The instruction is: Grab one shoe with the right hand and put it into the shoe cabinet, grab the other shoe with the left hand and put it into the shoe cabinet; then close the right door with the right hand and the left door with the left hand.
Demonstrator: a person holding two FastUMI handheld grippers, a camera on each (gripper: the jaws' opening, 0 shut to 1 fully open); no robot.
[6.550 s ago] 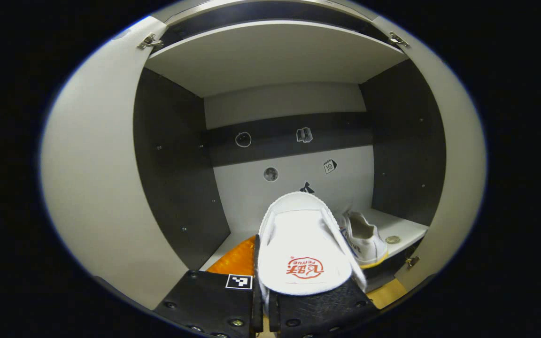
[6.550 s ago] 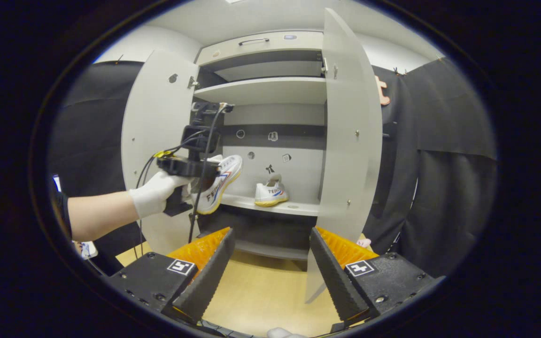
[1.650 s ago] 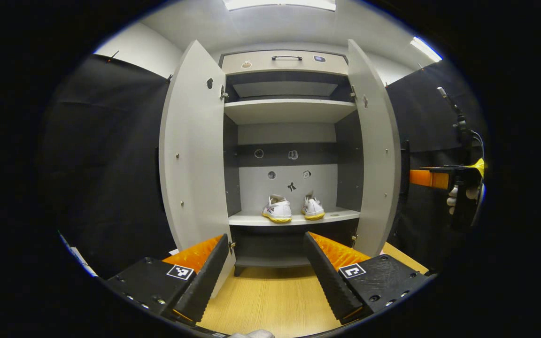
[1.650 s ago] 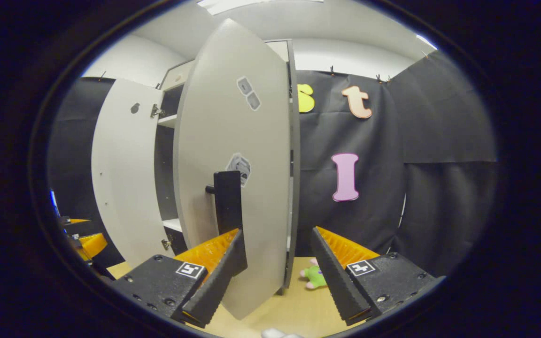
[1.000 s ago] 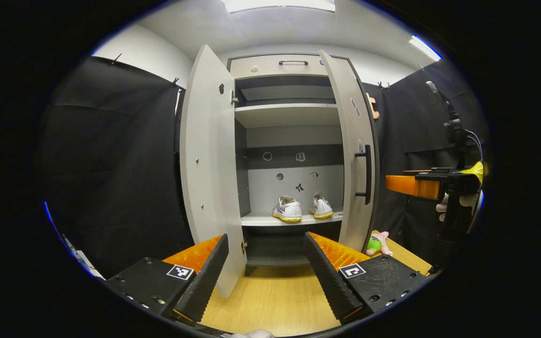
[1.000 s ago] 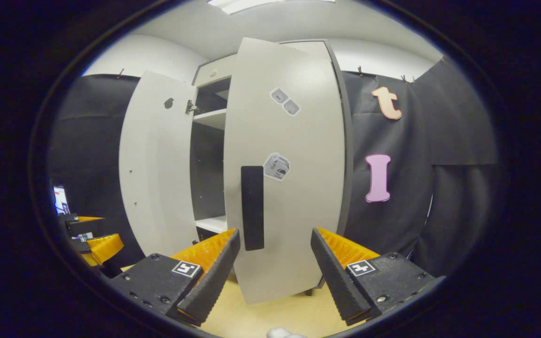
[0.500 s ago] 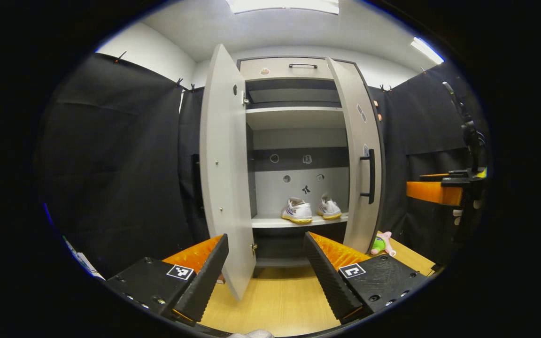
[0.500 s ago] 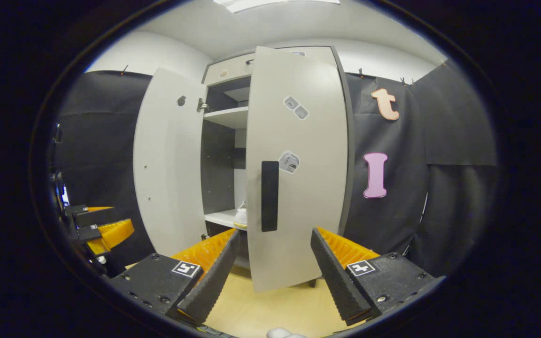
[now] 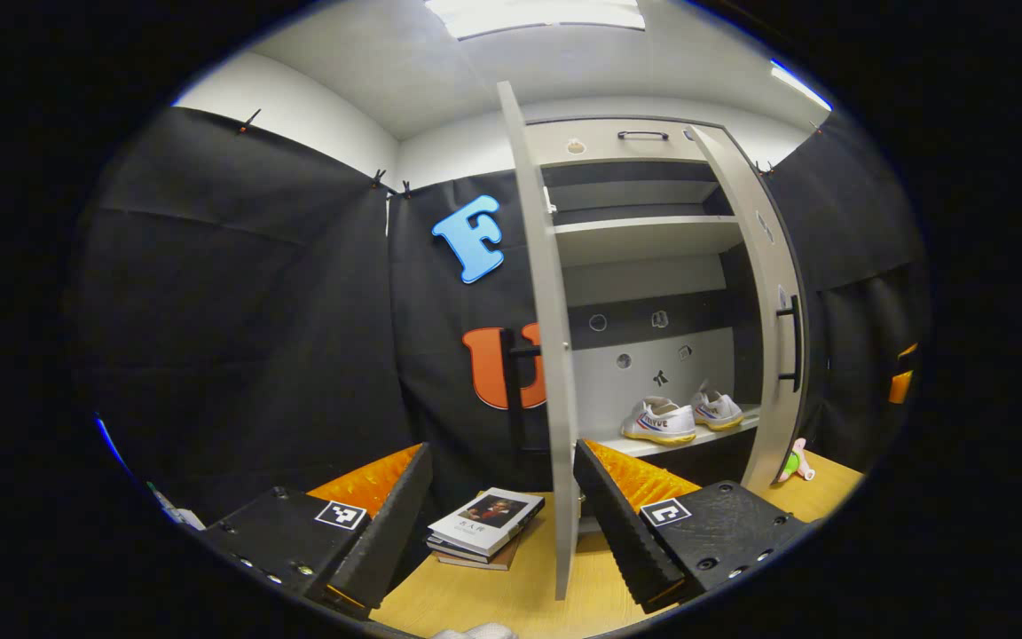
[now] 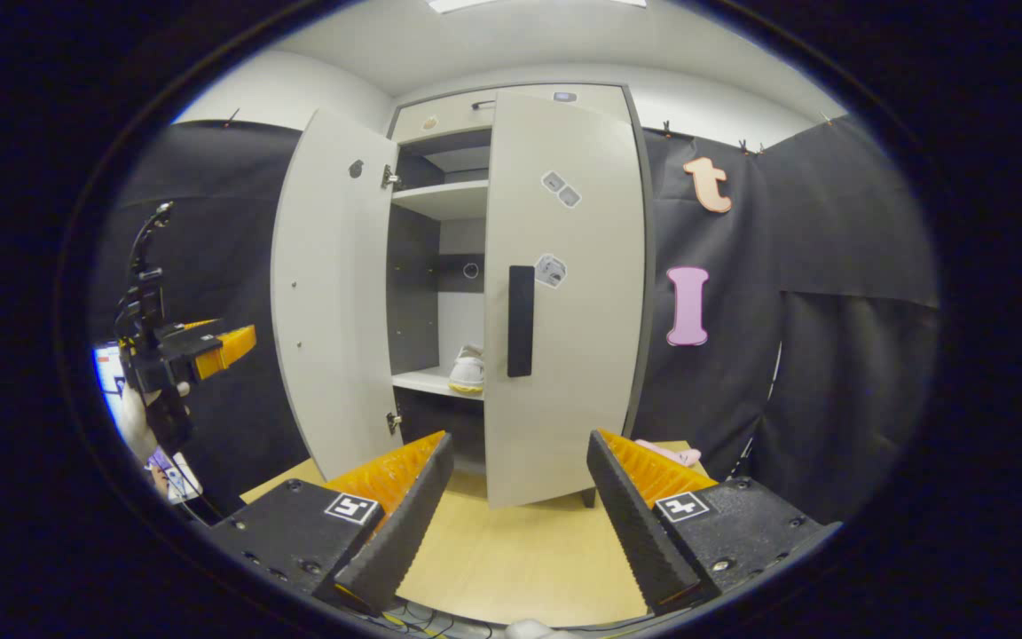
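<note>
Empty, wide-open left gripper (image 9: 502, 497) and right gripper (image 10: 520, 493)

Right door (image 10: 564, 293) swinging further toward shut since half a second ago, now nearly flush with the cabinet front. Left gripper (image 9: 502, 524) shifting left, now facing the edge of the left door (image 9: 546, 355); books (image 9: 484, 528) coming into view on the floor.

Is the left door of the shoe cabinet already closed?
No. In the right gripper view the left door stands wide open, leaving the shelf and a white shoe visible.
</note>
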